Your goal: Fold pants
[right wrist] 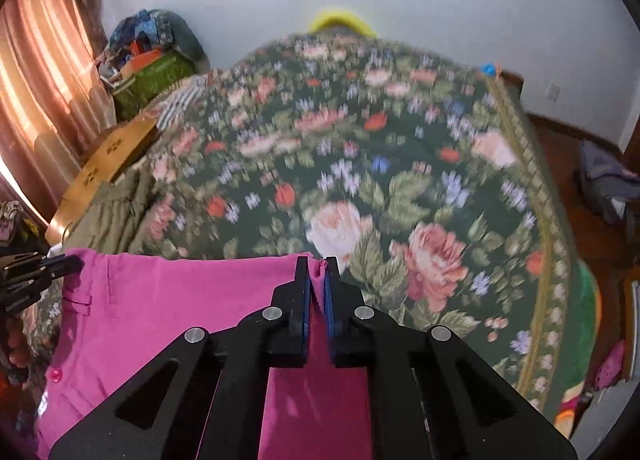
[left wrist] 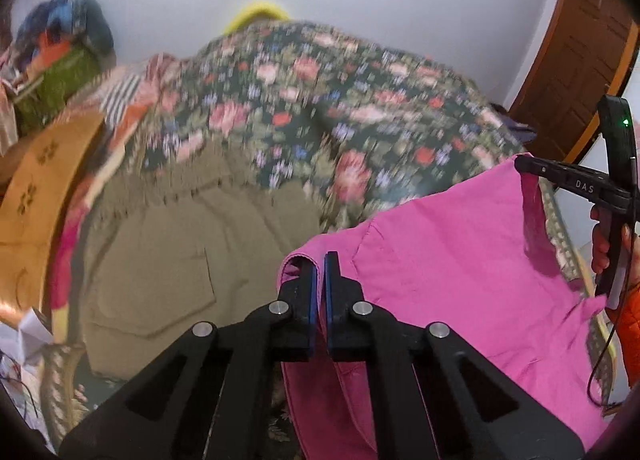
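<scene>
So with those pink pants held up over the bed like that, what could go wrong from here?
The left hand-held gripper and the right hand-held gripper each pinch only a thin edge of the pink pants, so the fabric might slip out. The khaki pants already lie on the floral bedspread, so the pink pair could land on them. The background is blurred, which suggests quick motion, so the cloth may settle crooked.

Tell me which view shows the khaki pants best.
The left wrist view. There the khaki pants lie spread on the floral bedspread, pocket and waistband visible, beside the pink pants. The right wrist view shows only a bunched strip at the bed's left edge.
</scene>
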A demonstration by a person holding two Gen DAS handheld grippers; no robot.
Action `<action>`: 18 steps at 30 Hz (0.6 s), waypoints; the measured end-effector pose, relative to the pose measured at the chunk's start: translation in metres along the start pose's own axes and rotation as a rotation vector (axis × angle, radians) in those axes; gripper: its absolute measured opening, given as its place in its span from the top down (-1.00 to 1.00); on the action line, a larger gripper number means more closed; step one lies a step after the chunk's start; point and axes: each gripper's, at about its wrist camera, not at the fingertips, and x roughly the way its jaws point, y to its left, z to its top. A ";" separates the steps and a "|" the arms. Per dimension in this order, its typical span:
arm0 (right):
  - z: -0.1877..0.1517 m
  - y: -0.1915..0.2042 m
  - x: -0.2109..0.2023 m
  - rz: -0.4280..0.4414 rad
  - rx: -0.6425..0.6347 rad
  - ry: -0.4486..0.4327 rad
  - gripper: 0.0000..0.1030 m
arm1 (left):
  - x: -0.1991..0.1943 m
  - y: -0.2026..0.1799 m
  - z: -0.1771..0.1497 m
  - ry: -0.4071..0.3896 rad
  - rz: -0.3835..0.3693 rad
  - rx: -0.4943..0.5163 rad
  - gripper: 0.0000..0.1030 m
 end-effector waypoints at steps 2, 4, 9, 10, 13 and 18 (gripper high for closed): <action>0.006 0.003 -0.014 -0.010 -0.003 -0.038 0.90 | -0.013 -0.004 0.010 -0.032 -0.006 0.005 0.95; 0.015 0.005 -0.035 -0.019 0.000 -0.089 0.90 | -0.027 -0.007 0.019 -0.064 -0.019 0.007 0.95; 0.030 0.013 -0.091 -0.018 0.010 -0.199 0.90 | -0.072 -0.021 0.034 -0.144 -0.054 0.036 0.95; 0.030 0.015 -0.102 -0.014 0.011 -0.214 0.90 | -0.079 -0.023 0.034 -0.153 -0.055 0.044 0.95; 0.027 0.022 -0.130 -0.009 0.011 -0.243 0.90 | -0.103 -0.032 0.030 -0.176 -0.065 0.074 0.95; 0.004 0.037 -0.168 0.000 0.007 -0.260 0.90 | -0.134 -0.047 0.009 -0.191 -0.070 0.131 0.95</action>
